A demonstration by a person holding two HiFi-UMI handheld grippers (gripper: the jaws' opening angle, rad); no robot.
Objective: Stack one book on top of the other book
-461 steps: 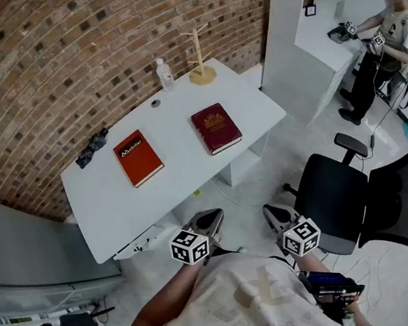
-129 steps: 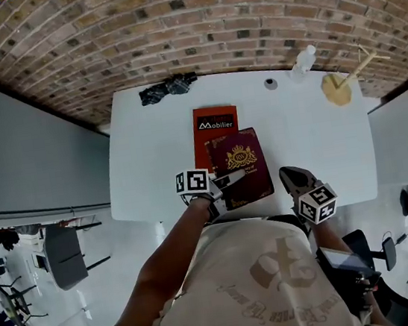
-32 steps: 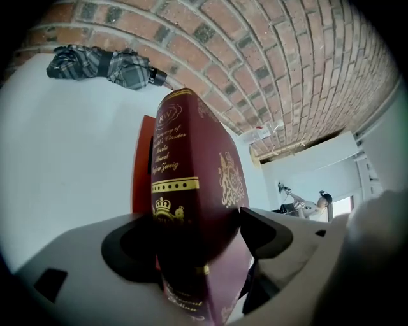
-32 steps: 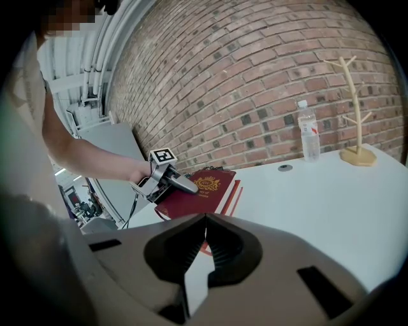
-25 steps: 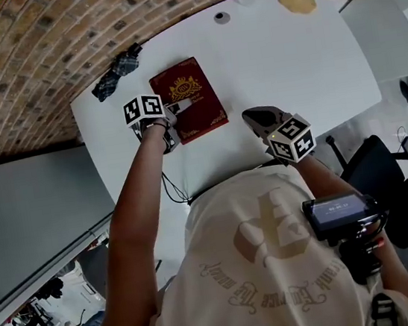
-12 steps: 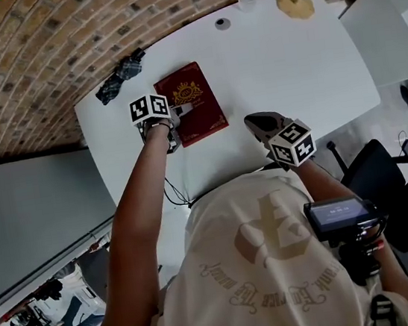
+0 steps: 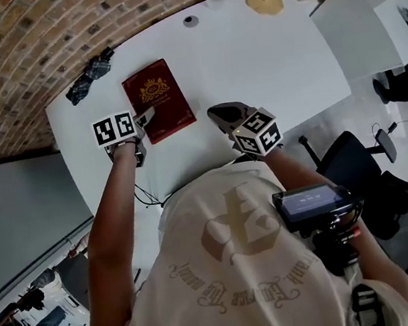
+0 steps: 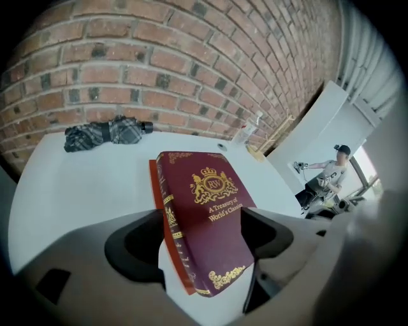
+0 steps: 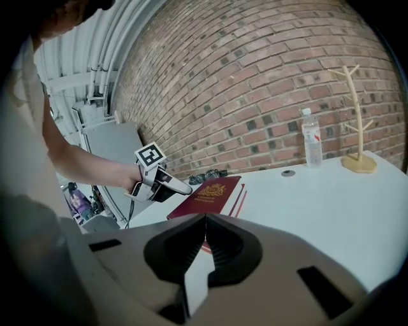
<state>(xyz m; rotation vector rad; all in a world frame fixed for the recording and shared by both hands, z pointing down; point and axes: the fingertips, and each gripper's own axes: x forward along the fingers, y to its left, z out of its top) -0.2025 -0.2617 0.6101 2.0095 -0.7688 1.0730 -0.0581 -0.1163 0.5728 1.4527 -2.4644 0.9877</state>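
Left gripper view: the maroon book lies flat on the orange book, whose edge shows along its left side. Both rest on the white table below the brick wall. My left gripper frames the top book's near end, jaws wide apart, clamping nothing. My right gripper, jaws pressed together and empty, hangs off to the side. I judge the stack made. Next I'd draw the left gripper straight back without nudging the top book.

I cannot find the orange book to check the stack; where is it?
In the left gripper view, the orange book lies under the maroon book on the white table, with only its left edge showing.
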